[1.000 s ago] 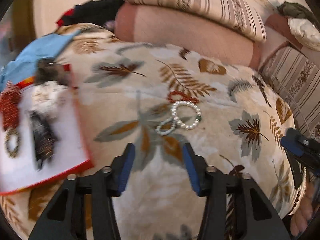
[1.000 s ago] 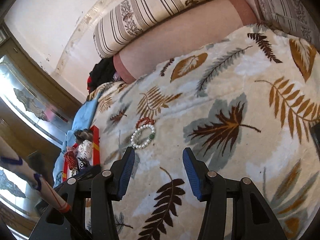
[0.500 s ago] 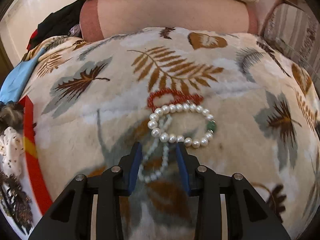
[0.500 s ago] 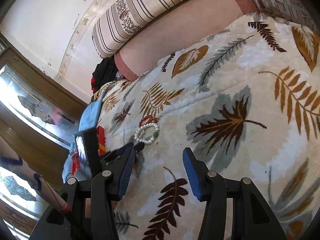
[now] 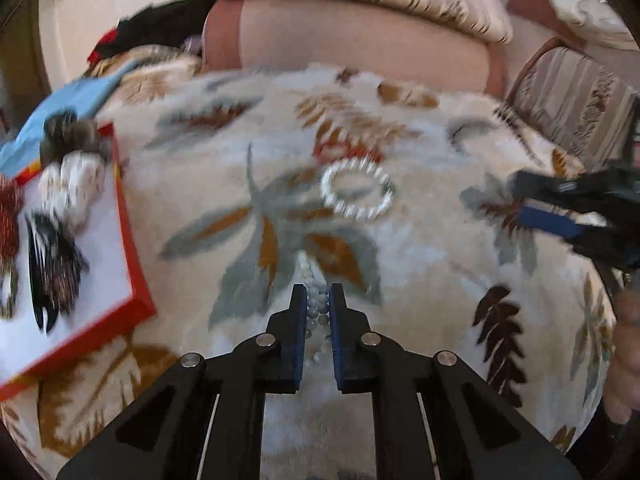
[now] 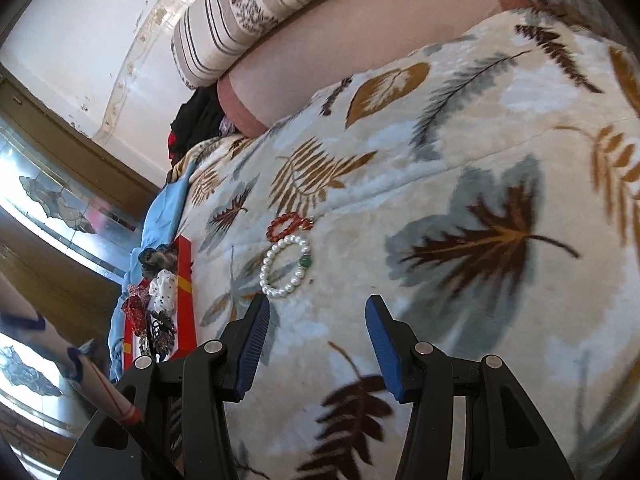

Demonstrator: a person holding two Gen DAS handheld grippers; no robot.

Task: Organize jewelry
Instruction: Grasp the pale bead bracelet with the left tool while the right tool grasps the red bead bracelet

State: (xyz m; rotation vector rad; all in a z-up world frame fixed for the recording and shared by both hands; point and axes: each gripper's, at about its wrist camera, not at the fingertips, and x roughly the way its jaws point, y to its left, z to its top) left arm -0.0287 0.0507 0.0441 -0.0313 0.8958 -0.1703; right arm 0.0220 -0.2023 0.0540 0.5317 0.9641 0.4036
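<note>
Left wrist view: left gripper (image 5: 318,300) closed down on a pale grey-green small-bead bracelet (image 5: 313,302), beads pinched between the blue pads with a short loop poking out ahead toward the leaf-print fleece blanket (image 5: 420,264) on the bed. Step in hand looks like the carry: bracelet picked, not yet placed. Next move likely a swing left to the shallow red-rimmed tray with white floor (image 5: 134,248), lowering over a bare patch before letting go; the strand is slack, so it could slip or snag on the rim. Tray holds a white spotted fabric scrunchie (image 5: 72,184), a dark claw hair clip (image 5: 50,260), a red piece at the left edge and a dark scrunchie at the top corner; blurred, nothing finer readable. White pearl bracelet (image 5: 356,190) lies on the blanket well ahead, red bead bracelet (image 5: 344,148) just behind it. Right gripper (image 5: 560,216) sits at the right edge. Right wrist view: right gripper (image 6: 316,332) wide open, nothing held, hovering over the blanket near the pearl bracelet (image 6: 285,266), which has one green bead; red bead bracelet (image 6: 287,225) touching or just beside it. Tray (image 6: 186,292) off to the left, same hair pieces piled in it.
</note>
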